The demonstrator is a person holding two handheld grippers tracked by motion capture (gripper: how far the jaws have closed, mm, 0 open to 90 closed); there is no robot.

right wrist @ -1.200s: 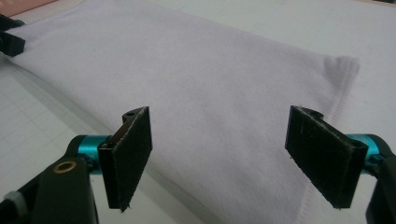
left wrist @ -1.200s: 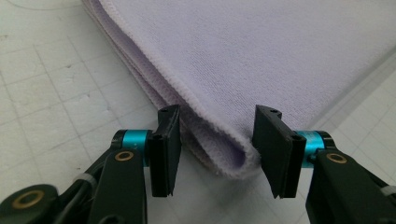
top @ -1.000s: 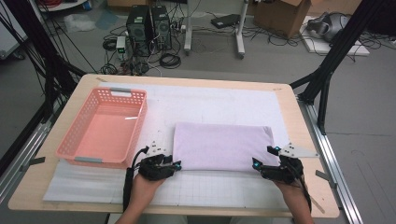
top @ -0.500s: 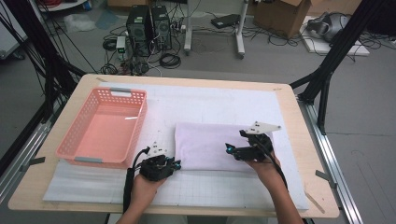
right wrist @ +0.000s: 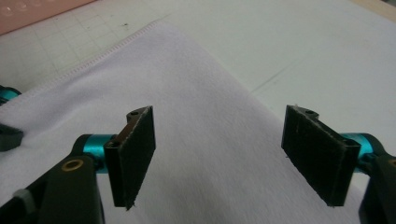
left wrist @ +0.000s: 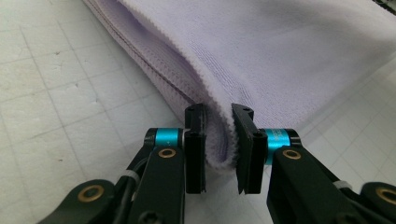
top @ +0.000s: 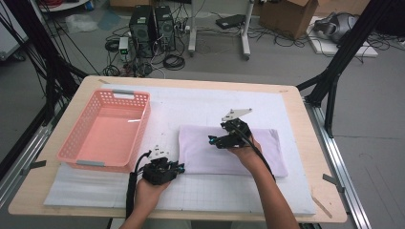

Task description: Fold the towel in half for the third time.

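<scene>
High view: folded lilac terry towel lies just right of the pink plastic lattice basket; my left gripper at the towel's near-left corner, my right gripper above its middle.

Left gripper view: my jaws, just closing, pinch the towel's folded edge.

Right gripper view: jaws wide, narrowing slightly, nothing between; towel beneath.
</scene>
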